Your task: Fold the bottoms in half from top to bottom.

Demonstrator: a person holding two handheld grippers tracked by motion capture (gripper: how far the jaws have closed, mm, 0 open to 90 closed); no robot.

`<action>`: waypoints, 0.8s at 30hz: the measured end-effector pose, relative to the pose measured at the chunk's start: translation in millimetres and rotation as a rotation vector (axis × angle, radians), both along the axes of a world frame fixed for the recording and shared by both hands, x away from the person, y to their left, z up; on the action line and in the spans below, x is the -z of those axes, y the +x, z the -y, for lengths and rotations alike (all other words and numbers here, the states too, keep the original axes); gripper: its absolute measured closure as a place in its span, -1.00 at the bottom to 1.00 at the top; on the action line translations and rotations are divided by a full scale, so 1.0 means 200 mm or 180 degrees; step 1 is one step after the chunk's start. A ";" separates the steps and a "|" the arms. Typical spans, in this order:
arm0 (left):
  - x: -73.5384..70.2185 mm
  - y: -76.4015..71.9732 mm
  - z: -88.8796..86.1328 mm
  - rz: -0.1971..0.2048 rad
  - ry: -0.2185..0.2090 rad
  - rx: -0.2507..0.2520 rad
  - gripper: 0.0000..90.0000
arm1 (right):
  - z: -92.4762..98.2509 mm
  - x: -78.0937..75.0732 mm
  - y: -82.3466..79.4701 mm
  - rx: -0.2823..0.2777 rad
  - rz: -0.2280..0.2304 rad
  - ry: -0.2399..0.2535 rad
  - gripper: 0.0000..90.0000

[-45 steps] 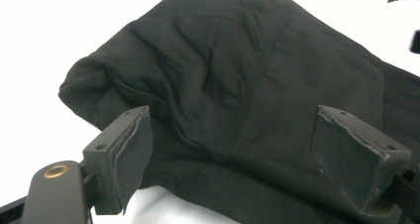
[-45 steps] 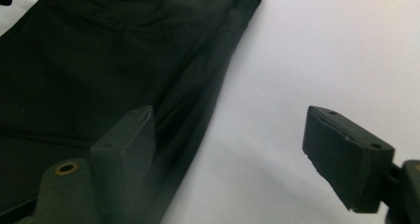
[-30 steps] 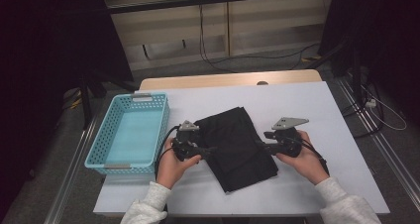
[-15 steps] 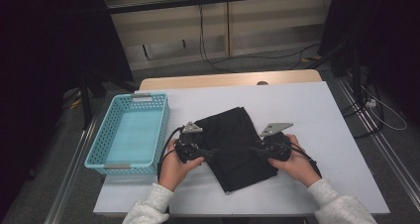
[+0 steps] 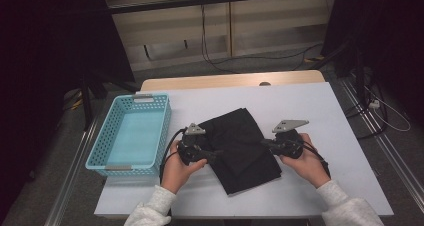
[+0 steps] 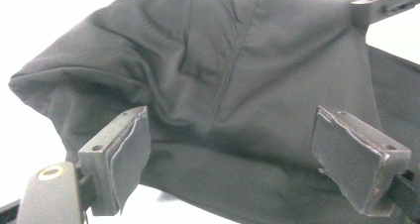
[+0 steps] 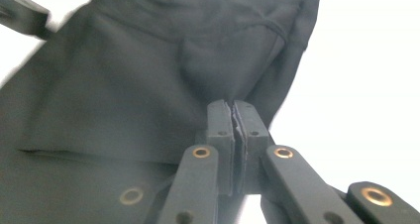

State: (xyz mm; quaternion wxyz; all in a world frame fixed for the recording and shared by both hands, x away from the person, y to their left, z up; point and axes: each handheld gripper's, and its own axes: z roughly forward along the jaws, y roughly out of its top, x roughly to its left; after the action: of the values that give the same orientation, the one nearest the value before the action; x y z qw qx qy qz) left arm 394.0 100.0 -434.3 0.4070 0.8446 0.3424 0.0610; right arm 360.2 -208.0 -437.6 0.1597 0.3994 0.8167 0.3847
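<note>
The right gripper (image 7: 233, 110) has just closed, its jaws now pinching the edge of the black garment (image 5: 240, 148). The left gripper (image 6: 228, 154) is spread, fabric between its pads but not clamped. The garment lies folded on the white table (image 5: 310, 111), beside the empty blue basket (image 5: 131, 136). Judged progress: one edge is secured; the left grip and any transfer remain.

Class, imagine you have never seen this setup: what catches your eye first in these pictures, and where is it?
First, the folded black garment in the middle of the white table, with a hand-held gripper at each side. The right gripper has just been closing, its jaws now pinched together on the cloth's edge, while the left gripper stands open with the fabric between its pads. Next comes the light blue basket at the table's left edge.
</note>
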 end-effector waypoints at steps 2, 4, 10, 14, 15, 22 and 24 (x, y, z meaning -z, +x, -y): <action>0.00 0.00 0.01 -0.0003 0.0040 0.0031 -0.65 | 0.00 0.03 0.01 -0.0008 -0.0100 -0.0046 0.92; 0.01 -0.01 0.01 -0.0004 0.0039 0.0030 -0.65 | -0.01 0.06 0.01 0.0008 -0.0093 -0.0156 0.83; 0.03 -0.01 0.02 -0.0015 0.0092 0.0044 -0.64 | -0.02 0.04 0.02 0.0143 0.0044 -0.0194 0.30; 0.04 0.00 0.02 -0.0034 0.0121 0.0031 -0.64 | -0.01 0.08 0.03 0.0175 -0.0130 -0.0208 0.33; 0.04 0.00 0.02 -0.0029 0.0129 0.0030 -0.64 | -0.02 0.08 0.03 0.0123 -0.0130 -0.0181 0.56; 0.05 0.00 0.03 -0.0011 0.0160 0.0036 -0.64 | -0.04 0.07 0.02 -0.0044 -0.0124 -0.0180 0.83; 0.06 0.00 0.03 -0.0008 0.0151 0.0024 -0.63 | -0.03 0.05 0.02 -0.0037 -0.0139 -0.0106 0.84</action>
State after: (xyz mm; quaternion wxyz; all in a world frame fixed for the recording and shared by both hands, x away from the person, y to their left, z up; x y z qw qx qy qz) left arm 393.4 94.0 -445.7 0.3866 0.8554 0.3381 0.0665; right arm 364.3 -201.1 -448.3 0.1461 0.4002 0.8286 0.3632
